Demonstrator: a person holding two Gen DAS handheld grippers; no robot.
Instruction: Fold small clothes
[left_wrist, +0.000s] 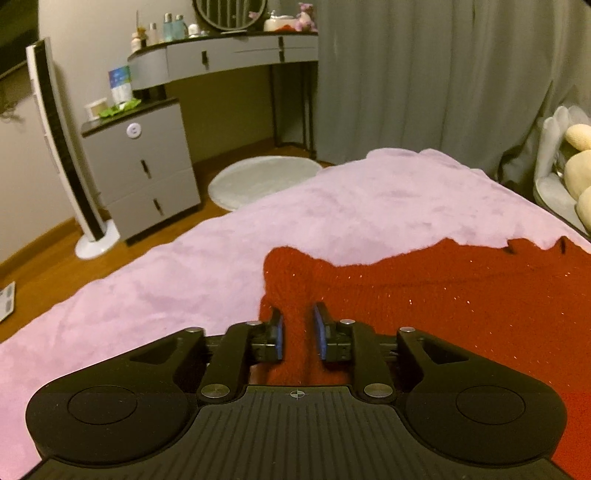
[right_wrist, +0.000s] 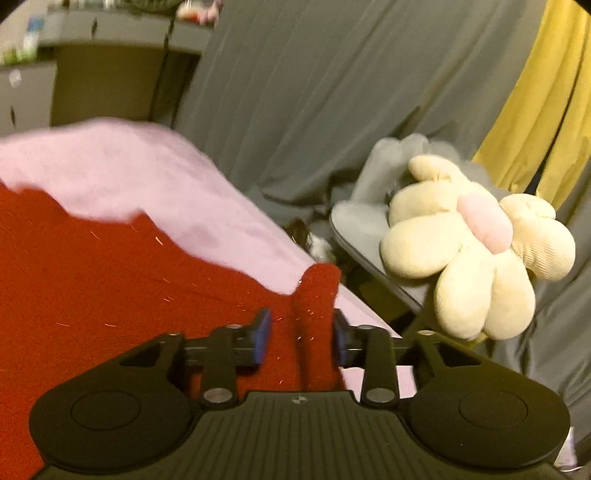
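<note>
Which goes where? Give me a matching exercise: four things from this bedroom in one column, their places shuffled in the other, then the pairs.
Things
1. red knit garment
2. flower plush
3. round rug
4. tower fan

Places
A. upright beside the grey drawer unit
B. on the grey chair
C. spread on the pink blanket
D. flat on the floor before the desk

Pairs: 1-C, 2-B, 3-D, 4-A
</note>
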